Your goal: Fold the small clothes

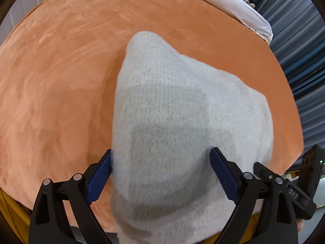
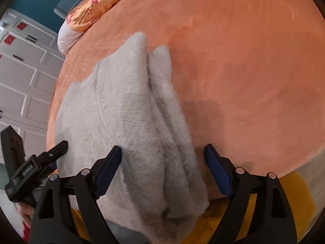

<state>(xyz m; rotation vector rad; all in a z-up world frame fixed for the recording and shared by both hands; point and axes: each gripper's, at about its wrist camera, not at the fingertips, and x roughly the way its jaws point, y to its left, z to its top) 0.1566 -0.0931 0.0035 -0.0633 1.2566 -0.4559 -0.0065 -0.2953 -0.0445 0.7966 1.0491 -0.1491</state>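
The fuzzy pale-grey knit garment [image 2: 130, 122] lies already doubled in layers on the orange plush bed [image 2: 254, 65], near its front edge, while left gripper [image 1: 161, 162] and right gripper [image 2: 162, 158] straddle it, jaws spread, suggesting folding is well advanced.

Grey knit garment [image 2: 126, 118] on orange blanket [image 2: 243, 61], right gripper [image 2: 162, 154] fingers spread

Sweater [image 1: 182, 122] on bedspread [image 1: 61, 81], pillow [image 2: 97, 6] behind (far edge)
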